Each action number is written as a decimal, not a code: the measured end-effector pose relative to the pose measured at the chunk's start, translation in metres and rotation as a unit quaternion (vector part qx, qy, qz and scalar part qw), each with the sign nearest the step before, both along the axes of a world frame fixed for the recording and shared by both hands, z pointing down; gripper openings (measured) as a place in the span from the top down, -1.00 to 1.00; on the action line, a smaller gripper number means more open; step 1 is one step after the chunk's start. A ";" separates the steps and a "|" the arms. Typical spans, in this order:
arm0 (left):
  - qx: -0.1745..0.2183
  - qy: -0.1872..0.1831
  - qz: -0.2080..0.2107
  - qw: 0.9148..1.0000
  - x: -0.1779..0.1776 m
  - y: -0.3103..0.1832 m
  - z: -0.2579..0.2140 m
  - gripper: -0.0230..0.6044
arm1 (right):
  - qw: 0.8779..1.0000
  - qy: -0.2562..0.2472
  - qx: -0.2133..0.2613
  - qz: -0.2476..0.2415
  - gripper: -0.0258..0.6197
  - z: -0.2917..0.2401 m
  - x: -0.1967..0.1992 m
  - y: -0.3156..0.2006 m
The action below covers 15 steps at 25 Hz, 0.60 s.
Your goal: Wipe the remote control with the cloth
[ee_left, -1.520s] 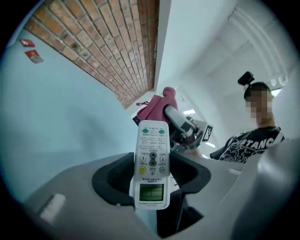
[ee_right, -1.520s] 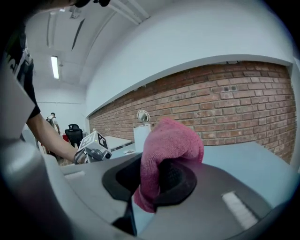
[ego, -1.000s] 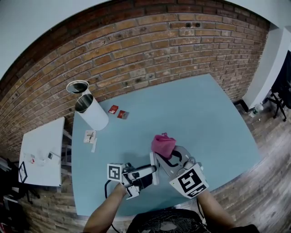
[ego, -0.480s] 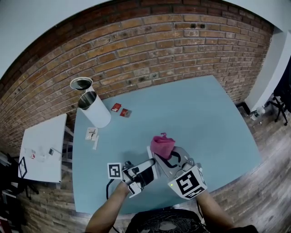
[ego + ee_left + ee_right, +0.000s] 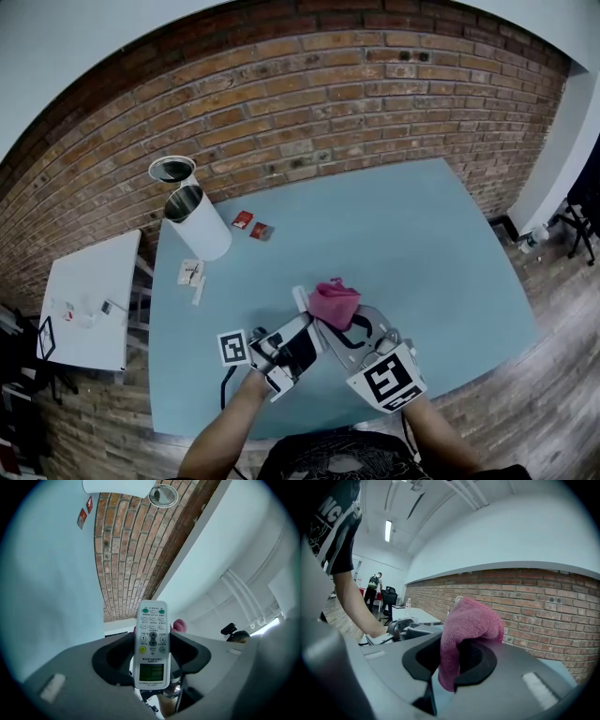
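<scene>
1. Near the front edge of the blue table (image 5: 441,244), head view: the left gripper (image 5: 307,328) clamps the remote control (image 5: 300,302). The right gripper (image 5: 339,326) holds a pink cloth (image 5: 335,302) just beside the remote's far end, probably mid-wipe. A white cylinder (image 5: 199,232) and red packets (image 5: 251,226) sit far left, well clear.
2. Left gripper view: jaws pinch the remote's sides, with the buttons exposed for wiping.
3. Right gripper view: jaws closed on the bunched cloth, its fold sticking out to rub with.
</scene>
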<state>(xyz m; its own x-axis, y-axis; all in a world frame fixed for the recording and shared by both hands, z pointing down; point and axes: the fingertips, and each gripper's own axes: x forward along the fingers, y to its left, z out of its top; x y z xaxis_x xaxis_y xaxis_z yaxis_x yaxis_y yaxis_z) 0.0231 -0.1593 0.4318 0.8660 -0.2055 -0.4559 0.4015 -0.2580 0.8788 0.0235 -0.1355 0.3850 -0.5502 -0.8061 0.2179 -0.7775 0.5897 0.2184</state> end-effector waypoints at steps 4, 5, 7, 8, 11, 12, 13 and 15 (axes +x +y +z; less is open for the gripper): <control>-0.009 0.001 -0.033 0.999 -0.003 -0.013 -0.001 0.16 | 1.000 -0.011 -0.003 -0.007 0.73 0.007 0.002 0.002; -0.010 0.001 -0.042 0.999 -0.004 -0.016 -0.002 0.16 | 1.000 -0.015 -0.005 -0.006 0.73 0.009 0.002 0.003; -0.013 0.000 -0.059 0.998 -0.005 -0.023 -0.004 0.16 | 1.000 -0.023 -0.010 -0.005 0.73 0.010 0.004 0.004; -0.015 0.001 -0.069 0.998 -0.007 -0.026 -0.004 0.16 | 1.000 -0.026 -0.011 -0.005 0.73 0.012 0.005 0.004; -0.018 0.003 -0.096 0.995 -0.010 -0.037 -0.006 0.16 | 0.999 -0.036 -0.014 -0.004 0.73 0.017 0.010 0.004; -0.019 0.003 -0.104 0.994 -0.010 -0.039 -0.006 0.16 | 0.999 -0.040 -0.017 -0.003 0.73 0.018 0.012 0.005; -0.021 0.004 -0.110 0.994 -0.010 -0.041 -0.006 0.16 | 0.999 -0.045 -0.020 -0.001 0.73 0.018 0.014 0.005; -0.024 0.005 -0.122 0.992 -0.011 -0.045 -0.007 0.16 | 0.998 -0.059 -0.026 0.005 0.73 0.018 0.016 0.005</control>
